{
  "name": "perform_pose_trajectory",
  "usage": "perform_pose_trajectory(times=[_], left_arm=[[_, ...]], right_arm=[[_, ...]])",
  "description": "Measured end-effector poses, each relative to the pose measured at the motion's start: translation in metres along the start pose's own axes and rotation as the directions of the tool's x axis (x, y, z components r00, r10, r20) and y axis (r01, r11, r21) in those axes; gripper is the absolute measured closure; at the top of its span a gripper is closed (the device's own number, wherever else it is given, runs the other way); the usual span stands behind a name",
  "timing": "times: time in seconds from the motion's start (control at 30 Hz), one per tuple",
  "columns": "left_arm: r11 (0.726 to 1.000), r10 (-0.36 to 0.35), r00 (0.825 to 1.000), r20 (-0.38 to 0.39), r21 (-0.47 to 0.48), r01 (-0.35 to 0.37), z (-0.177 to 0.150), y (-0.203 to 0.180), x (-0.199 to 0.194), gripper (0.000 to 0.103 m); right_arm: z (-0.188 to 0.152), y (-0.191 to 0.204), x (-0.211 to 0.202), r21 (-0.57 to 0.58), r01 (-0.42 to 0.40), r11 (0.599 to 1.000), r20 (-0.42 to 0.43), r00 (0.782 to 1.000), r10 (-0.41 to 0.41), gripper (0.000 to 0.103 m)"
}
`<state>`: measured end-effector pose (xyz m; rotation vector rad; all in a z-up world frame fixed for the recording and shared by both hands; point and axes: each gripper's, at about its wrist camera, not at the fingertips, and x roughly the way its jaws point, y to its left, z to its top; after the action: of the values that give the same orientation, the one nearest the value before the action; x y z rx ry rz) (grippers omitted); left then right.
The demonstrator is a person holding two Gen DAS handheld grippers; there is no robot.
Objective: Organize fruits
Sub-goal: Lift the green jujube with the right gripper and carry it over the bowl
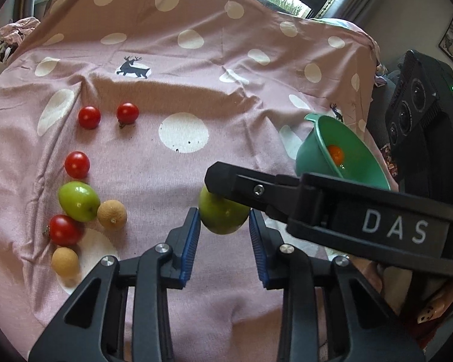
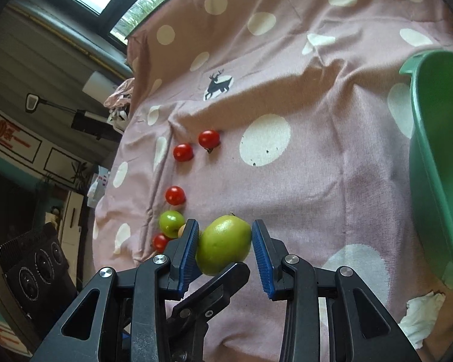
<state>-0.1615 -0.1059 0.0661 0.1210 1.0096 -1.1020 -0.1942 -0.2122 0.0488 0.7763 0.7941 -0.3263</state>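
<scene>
A green fruit (image 1: 223, 215) sits between the blue pads of my left gripper (image 1: 225, 226), which grips it on both sides. My right gripper (image 2: 225, 241) brackets the same green fruit (image 2: 223, 244); its left pad touches it, its right pad sits at its edge. The right gripper's finger (image 1: 235, 182) crosses over the fruit in the left wrist view. On the pink dotted cloth (image 1: 172, 96) to the left lie several red tomatoes (image 1: 89, 117), a second green fruit (image 1: 79, 200) and two tan fruits (image 1: 112, 214). A green bowl (image 1: 351, 138) holds an orange fruit (image 1: 335, 154).
A black device with round dials (image 1: 407, 111) stands at the right beyond the cloth's edge. A crumpled white tissue (image 2: 419, 316) lies near the bowl (image 2: 432, 157). A window runs along the back.
</scene>
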Motion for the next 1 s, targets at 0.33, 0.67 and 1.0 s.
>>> perform_pose_trajectory(times=[0.33,0.67,1.0], left_arm=[[0.998,-0.023,0.996,0.087,0.061,0.018,0.01,-0.031,-0.021,0.07],[0.987,-0.053,0.991,0.12,0.16,0.033,0.022,-0.073,-0.025,0.07],[0.971,-0.086,0.987,0.136,0.235,0.052,0.024,-0.106,-0.023,0.07]], right_arm=[[0.001,0.012,-0.043,-0.056,0.019,0.998,0.137,0.99,-0.011,0.064],[0.003,0.002,-0.084,-0.037,0.041,0.998,0.26,0.965,-0.03,0.064],[-0.001,-0.018,-0.116,0.011,0.036,0.999,0.351,0.936,-0.038,0.064]])
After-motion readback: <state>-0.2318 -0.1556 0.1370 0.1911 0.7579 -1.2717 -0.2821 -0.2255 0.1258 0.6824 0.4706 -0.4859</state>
